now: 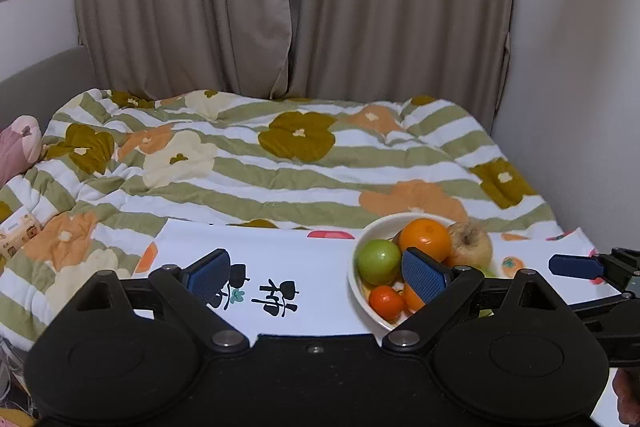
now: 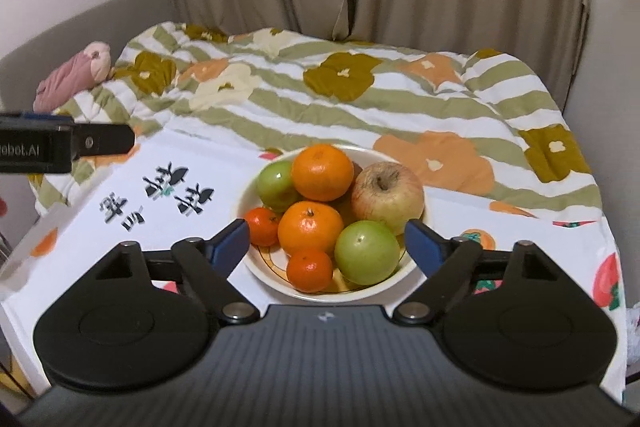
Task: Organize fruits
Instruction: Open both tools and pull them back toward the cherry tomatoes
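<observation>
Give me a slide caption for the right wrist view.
Open right hand-held gripper poised before a bowl piled with oranges, green apples and a reddish apple.

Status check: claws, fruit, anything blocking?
Both claws, left and right, open, empty. Fruit piled in bowl on the white cloth. Nothing blocking.

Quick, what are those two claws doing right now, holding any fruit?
Left gripper: open, holding nothing.
Right gripper: open, holding nothing, above the fruit bowl.
</observation>
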### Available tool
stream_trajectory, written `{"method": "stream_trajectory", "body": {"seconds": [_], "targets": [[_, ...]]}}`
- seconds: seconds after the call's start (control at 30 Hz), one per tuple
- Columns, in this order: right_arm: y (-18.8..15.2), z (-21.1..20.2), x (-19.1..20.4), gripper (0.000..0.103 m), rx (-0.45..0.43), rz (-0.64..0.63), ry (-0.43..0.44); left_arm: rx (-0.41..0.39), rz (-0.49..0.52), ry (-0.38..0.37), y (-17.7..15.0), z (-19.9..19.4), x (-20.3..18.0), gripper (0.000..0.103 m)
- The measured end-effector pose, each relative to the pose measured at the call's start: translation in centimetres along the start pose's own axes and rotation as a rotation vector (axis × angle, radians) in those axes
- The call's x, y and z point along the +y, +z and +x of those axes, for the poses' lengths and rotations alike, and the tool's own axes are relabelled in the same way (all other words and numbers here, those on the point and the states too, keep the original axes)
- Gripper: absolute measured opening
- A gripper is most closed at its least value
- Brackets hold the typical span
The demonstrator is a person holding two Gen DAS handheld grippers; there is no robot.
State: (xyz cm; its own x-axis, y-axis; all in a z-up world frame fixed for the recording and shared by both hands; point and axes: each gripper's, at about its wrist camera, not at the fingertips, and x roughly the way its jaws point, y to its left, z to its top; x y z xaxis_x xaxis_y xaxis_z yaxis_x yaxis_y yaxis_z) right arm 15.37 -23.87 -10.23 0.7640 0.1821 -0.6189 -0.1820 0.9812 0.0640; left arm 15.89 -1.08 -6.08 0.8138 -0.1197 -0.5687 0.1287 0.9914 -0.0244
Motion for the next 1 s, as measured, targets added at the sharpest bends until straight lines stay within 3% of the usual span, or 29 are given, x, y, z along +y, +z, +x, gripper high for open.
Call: {"method": "stream_trajectory", "body": {"seconds": [0.27, 0.53, 0.77, 1.0], "targets": [[0.5, -4.2, 0.7, 0.100, -0.021, 0.037, -0.031, -0.074, -0.020, -0.031, 0.1, -5.3, -0.4, 0.095], [0.4, -7.6, 2.4, 0.100, -0.045, 0.054, -0.057, -0.142, -0.010, -0.004, 0.5, -9.4, 1.2, 0.098], [-0.4, -7.7, 5.3, 0.100, -0.028, 0.055, -0.052, -0.101, 0.008, 0.020, -0.9, -9.5, 4.6, 0.098], [-2.3, -6.1, 8.4, 0.103, -0.001, 0.074, -0.079, -0.042, 0.116, 0.008, -3.9, -7.2, 7.3, 0.102]]}}
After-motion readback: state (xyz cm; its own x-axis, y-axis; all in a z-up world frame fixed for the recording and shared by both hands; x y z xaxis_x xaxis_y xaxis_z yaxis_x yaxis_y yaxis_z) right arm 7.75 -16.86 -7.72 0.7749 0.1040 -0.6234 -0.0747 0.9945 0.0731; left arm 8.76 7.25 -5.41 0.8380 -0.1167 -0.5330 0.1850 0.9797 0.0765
